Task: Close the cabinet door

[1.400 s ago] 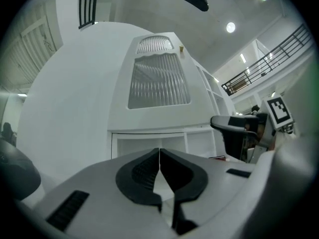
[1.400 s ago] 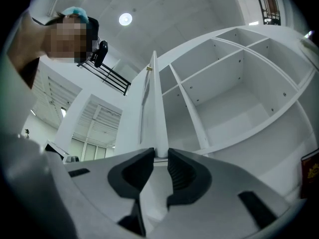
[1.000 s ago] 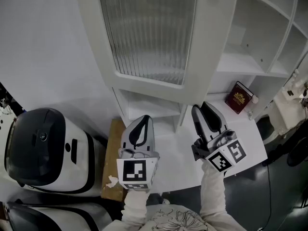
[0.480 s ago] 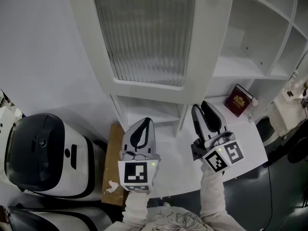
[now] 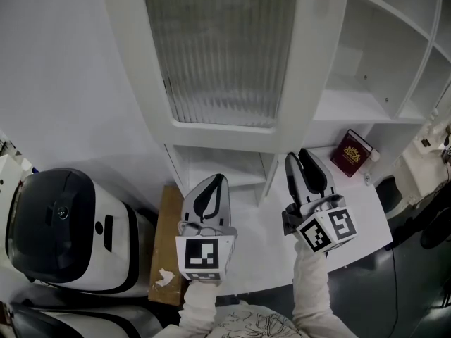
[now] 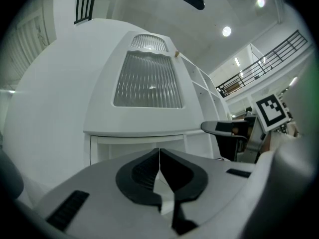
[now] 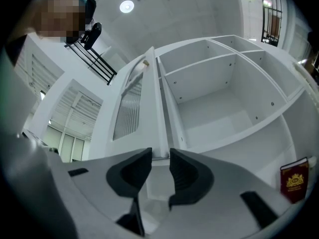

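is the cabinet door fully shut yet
No, the cabinet door stands swung out at an angle from the shelves, which are left uncovered.

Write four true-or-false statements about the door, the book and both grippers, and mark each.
The door is shut. False: it stands open, the shelves exposed.
The left gripper has its jaws together. True.
The right gripper has its jaws shut. False: they are apart, have just been opening, and grip nothing; the door's edge shows beyond the gap.
A red book stands right of the door. True.
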Action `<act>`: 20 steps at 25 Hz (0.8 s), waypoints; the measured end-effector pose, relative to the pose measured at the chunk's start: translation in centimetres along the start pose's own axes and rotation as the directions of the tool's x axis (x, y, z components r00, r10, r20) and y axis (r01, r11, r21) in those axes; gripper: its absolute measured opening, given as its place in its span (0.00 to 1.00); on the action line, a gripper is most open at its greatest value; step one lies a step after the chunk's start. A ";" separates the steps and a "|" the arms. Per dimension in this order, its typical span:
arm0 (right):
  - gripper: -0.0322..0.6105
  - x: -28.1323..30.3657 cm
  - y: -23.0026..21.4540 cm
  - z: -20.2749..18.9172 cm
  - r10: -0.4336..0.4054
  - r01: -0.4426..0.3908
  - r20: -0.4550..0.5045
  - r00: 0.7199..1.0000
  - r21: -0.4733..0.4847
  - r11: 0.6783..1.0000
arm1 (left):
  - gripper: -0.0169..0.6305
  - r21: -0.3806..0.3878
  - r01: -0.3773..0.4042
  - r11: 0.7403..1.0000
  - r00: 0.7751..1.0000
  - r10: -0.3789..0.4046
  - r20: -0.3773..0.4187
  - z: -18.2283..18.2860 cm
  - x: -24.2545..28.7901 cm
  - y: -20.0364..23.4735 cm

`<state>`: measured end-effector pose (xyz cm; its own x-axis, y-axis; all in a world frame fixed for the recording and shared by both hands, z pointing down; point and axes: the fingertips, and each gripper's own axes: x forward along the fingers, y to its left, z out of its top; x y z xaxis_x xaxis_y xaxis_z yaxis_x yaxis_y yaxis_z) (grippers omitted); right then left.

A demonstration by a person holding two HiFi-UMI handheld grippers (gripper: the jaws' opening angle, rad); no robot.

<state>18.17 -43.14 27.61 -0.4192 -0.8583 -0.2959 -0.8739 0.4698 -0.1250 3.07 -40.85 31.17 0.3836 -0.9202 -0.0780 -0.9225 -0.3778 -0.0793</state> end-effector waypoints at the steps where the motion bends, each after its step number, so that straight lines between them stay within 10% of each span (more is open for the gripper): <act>1: 0.22 0.2 -0.1 0.0 -0.004 0.004 -0.002 1.000 -0.001 1.000 | 0.03 -0.001 0.000 1.000 1.000 0.000 0.000 0.0 0.2 0.1; 20: 0.20 2.7 -1.7 -0.7 -0.069 0.069 -0.025 0.997 0.000 0.998 | 0.03 -0.008 0.004 1.000 1.000 -0.004 -0.008 -0.4 1.7 1.6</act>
<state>18.30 -46.40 27.68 -0.3639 -0.8937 -0.2625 -0.9008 0.4093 -0.1449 2.25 -43.05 31.30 0.3873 -0.9193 -0.0696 -0.9211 -0.3826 -0.0719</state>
